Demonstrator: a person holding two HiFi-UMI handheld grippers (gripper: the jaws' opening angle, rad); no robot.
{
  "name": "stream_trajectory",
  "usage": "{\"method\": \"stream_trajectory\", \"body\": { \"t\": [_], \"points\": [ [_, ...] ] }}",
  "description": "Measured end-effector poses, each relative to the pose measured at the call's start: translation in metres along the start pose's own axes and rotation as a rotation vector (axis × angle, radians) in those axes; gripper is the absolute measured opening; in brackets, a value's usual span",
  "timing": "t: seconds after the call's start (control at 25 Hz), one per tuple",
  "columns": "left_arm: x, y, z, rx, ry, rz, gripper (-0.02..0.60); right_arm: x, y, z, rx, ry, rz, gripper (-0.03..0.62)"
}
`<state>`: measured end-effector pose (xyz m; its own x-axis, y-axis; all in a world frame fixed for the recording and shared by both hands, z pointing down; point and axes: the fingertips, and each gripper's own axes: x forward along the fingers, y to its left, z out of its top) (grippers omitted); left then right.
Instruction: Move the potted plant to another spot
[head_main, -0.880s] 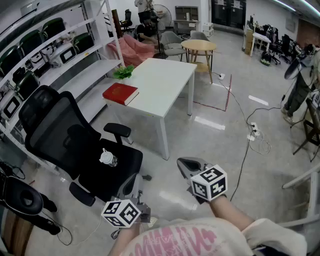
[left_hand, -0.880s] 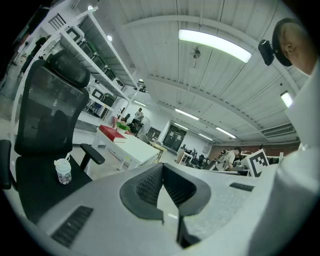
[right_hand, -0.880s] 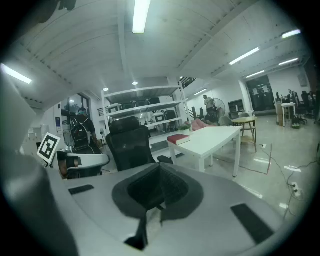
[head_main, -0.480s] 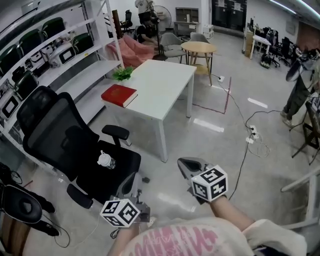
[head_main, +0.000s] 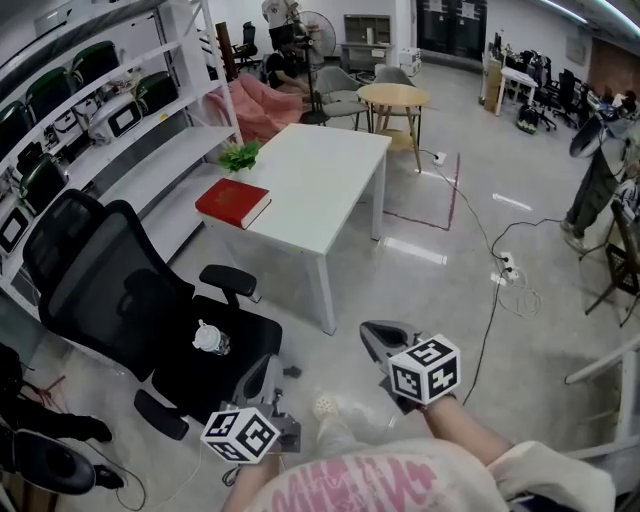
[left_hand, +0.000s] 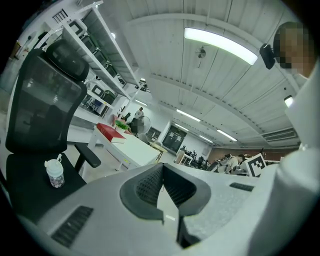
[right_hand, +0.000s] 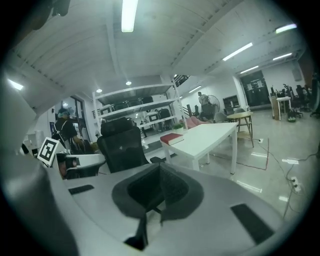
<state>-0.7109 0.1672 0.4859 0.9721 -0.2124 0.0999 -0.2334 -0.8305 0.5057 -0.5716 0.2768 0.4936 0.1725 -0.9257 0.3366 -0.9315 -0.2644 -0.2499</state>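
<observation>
Small green potted plant (head_main: 240, 155) and red hardcover book (head_main: 232, 202) on white rectangular table (head_main: 335, 180), black mesh office chair (head_main: 105, 285) nearby, clear plastic bottle (head_main: 207, 340) on its seat

No readable text, label or number shows.

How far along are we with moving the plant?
Nothing looks done: the plant sits on the table, at its far corner beyond the book. In hand: nothing; left tongs and right tongs are shut, empty, short of the table. Left: approach, grasp, carry, set down.
</observation>
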Motion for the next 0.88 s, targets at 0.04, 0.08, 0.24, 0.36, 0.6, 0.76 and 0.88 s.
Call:
{"method": "stream_trajectory", "body": {
  "t": [0.04, 0.08, 0.24, 0.36, 0.6, 0.76, 0.88],
  "points": [
    [0.006, 0.004, 0.003, 0.003, -0.004, 0.001, 0.002, 0.005, -0.004, 0.000, -0.006, 0.007, -0.005, 0.006],
    [0.012, 0.008, 0.005, 0.003, -0.007, 0.003, 0.003, 0.010, -0.008, 0.001, -0.007, 0.012, -0.008, 0.006],
    [0.047, 0.029, 0.020, -0.006, -0.001, -0.004, 0.002, 0.041, -0.025, 0.014, 0.007, 0.022, -0.019, 0.006],
    [0.081, 0.043, 0.043, -0.006, 0.004, -0.026, 0.002, 0.072, -0.036, 0.038, 0.008, 0.018, -0.027, 0.006],
    [0.142, 0.066, 0.088, -0.002, 0.017, -0.082, 0.002, 0.125, -0.051, 0.088, -0.012, 0.000, -0.039, 0.006],
    [0.176, 0.080, 0.111, 0.001, 0.017, -0.121, 0.002, 0.153, -0.064, 0.110, -0.018, -0.009, -0.063, 0.006],
    [0.199, 0.091, 0.126, 0.003, 0.014, -0.141, 0.002, 0.172, -0.074, 0.124, -0.022, -0.019, -0.080, 0.006]
  ]
}}
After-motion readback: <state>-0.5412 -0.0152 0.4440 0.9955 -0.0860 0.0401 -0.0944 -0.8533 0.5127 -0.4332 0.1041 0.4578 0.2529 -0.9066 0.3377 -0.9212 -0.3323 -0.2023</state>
